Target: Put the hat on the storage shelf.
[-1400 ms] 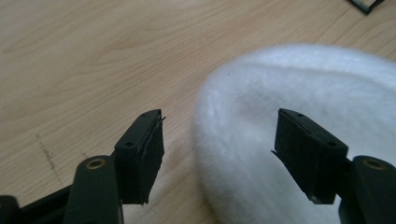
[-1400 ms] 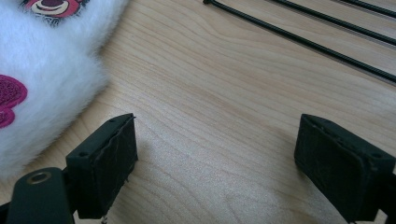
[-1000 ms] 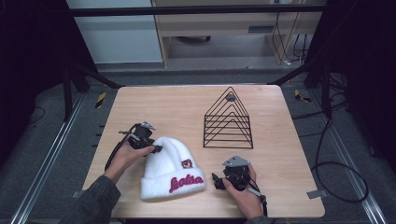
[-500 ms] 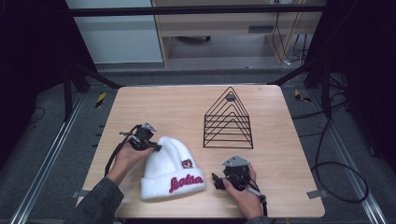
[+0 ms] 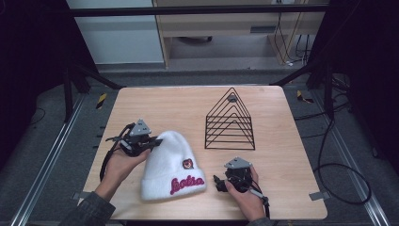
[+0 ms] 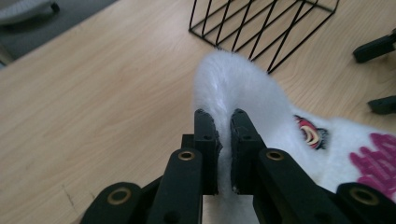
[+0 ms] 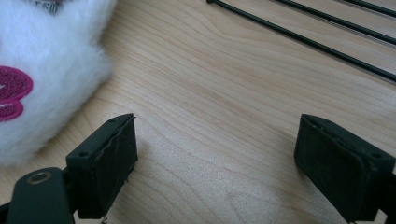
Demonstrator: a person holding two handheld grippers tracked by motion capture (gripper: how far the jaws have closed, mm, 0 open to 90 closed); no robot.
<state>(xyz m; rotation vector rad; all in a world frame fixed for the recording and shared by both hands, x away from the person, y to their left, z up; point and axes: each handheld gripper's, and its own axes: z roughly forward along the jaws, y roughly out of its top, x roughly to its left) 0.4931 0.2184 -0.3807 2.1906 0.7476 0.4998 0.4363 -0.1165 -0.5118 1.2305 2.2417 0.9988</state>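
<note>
Desk (image 5: 188, 103): light wood. Wire rack (image 5: 230, 121) stands toward far right. White hat (image 5: 170, 162) lies by near edge, left of centre; cuff has pink script reading approx "Bolia" plus a small red patch. Left tool (image 5: 157, 141) w/ hand coming in from near-left, jaws have just been closing & now pinch fuzzy crown of hat (image 6: 243, 93), fabric lifted. Right tool (image 5: 217, 182) rests low just right of hat, jaws wide apart, nothing between.

My left gripper (image 5: 151, 141) pinches the crown of the white beanie (image 5: 170, 167), which lies near the table's (image 5: 291, 155) front edge. My right gripper (image 5: 220, 182) rests beside the hat's cuff. The black wire rack (image 5: 230, 121) stands behind it, mid-table.
</note>
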